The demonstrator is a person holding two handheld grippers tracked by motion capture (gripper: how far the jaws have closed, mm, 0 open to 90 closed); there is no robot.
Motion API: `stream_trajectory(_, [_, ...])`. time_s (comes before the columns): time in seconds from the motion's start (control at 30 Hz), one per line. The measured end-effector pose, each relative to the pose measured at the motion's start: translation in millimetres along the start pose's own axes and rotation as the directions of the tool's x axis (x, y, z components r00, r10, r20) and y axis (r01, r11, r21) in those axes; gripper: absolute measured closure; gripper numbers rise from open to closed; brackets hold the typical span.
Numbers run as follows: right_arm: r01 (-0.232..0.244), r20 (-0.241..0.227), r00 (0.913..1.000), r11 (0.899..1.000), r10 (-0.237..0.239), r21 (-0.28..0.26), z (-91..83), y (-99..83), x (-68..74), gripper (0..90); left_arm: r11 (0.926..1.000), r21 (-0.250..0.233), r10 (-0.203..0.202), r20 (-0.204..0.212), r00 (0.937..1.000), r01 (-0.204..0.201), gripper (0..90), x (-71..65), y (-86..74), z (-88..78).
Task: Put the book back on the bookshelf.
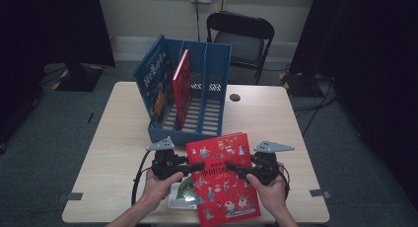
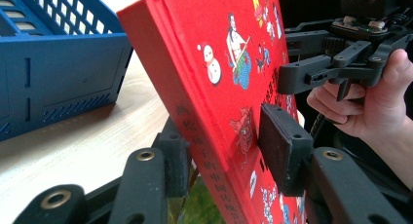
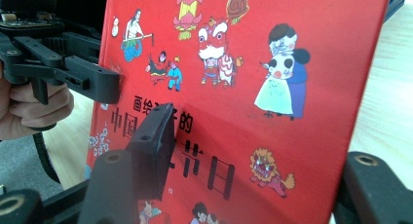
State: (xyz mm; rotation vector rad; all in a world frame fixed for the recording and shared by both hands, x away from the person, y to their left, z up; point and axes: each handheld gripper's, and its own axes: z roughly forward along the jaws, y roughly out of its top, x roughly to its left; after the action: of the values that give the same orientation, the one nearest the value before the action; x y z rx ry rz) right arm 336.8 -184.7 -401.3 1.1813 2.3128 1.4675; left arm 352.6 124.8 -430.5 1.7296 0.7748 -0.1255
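Near edge, centre: I've got the red book (image 1: 223,176) clamped from both sides, tipped up off the table (image 1: 113,153). My left gripper (image 1: 193,167) bites its spine edge, pads on both covers; my right gripper (image 1: 235,169) pinches the opposite edge. A greenish thing lies under the book, can't tell what. Step looks like lift and carry to the file rack (image 1: 207,89), just beyond. Next move probably needs the book stood upright and lined up with an empty slot on the right, since a blue book (image 1: 154,81) and a second red book (image 1: 182,86) fill the left ones. Cover has large Chinese characters, with 中国 and 节日 readable.
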Motion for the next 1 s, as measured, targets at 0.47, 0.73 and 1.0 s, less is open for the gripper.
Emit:
stream_trajectory(0.47, [0.004, 0.028, 0.9996, 0.999, -0.003, -0.050, -22.6, 8.0, -0.8, 40.3, 0.9986, -0.048, 0.025, 0.060, 0.9979, -0.022, 67.8, -15.4, 22.6, 2.8])
stream_trajectory(0.73, [0.012, 0.031, 0.9995, 0.995, -0.009, -0.096, -33.7, 12.1, -0.2, 40.9, 0.9969, -0.072, 0.041, 0.106, 0.9935, -0.033, 72.7, -22.1, 33.2, 2.1])
stream_trajectory(1.0, [0.015, 0.028, 0.9995, 0.992, -0.012, -0.127, -45.8, 19.1, 0.9, 41.2, 0.9943, -0.085, 0.074, 0.114, 0.9907, -0.065, 74.2, -32.0, 43.4, 0.6])
